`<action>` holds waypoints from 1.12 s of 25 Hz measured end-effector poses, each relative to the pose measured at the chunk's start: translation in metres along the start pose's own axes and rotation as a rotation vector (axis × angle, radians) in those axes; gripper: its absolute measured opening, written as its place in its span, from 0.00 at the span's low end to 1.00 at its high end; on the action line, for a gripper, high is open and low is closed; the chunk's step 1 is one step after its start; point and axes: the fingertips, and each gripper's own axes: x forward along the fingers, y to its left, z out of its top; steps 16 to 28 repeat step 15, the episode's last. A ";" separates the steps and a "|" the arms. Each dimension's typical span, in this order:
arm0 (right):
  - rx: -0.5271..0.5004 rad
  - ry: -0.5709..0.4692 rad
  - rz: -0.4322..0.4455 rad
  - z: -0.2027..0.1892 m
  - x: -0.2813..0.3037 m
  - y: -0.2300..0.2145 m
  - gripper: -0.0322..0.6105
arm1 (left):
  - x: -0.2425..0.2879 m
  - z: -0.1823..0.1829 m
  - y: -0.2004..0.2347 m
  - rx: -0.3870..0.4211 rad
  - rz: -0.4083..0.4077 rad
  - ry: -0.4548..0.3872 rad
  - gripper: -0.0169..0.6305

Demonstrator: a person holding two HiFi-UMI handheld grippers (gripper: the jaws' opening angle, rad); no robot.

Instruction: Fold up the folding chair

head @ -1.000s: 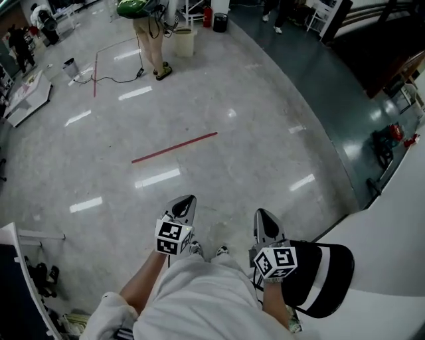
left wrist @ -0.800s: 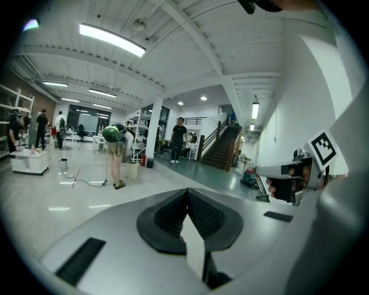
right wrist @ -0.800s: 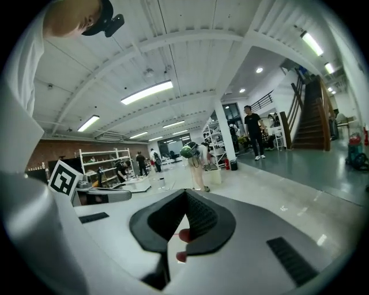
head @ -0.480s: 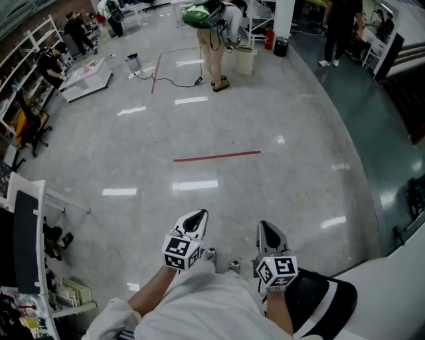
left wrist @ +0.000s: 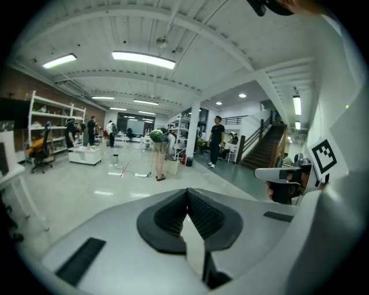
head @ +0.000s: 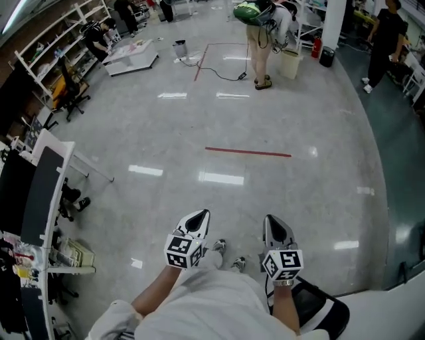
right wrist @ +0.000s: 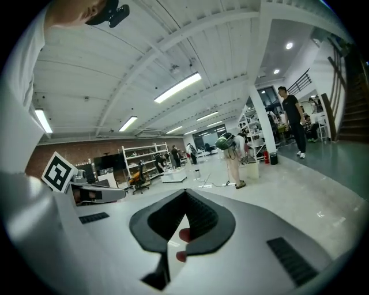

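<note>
Along the left wall stand white metal shelving racks (head: 63, 36), and nearer, at the left edge, a white-framed stand with a tall black panel (head: 40, 189) rises above some clutter on the floor. The polished grey concrete floor (head: 133, 133) spreads wide in front of the person, whose forearms reach out from the bottom of the head view. The left gripper (head: 198, 219), a silver two-jaw tool with a black-and-white marker cube, is held out over bare floor; in the left gripper view its ribbed black jaws (left wrist: 187, 199) are pressed together with nothing between them. Beyond it a strip of red tape (head: 248, 152) lies across the floor, and farther off a bent-over person with a green backpack (head: 255, 16) stands beside a pale bin (head: 289, 64). The right gripper (head: 275, 227) is level with the left, just beside it, its jaws likewise closed on nothing in the right gripper view (right wrist: 185, 201). Just below and right of it sits a black rounded seat with a white band (head: 320, 311), against a curved white surface (head: 398, 309); whether that seat belongs to the chair to be folded I cannot tell.
</note>
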 end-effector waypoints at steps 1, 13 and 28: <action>-0.007 0.007 0.019 -0.003 0.003 0.004 0.06 | -0.006 -0.006 0.005 -0.038 0.019 0.003 0.04; -0.057 0.017 0.104 -0.008 0.035 0.047 0.06 | -0.040 -0.019 0.053 -0.100 0.140 -0.043 0.04; -0.060 0.002 0.099 -0.006 0.043 0.056 0.06 | -0.040 -0.017 0.063 -0.086 0.130 -0.047 0.04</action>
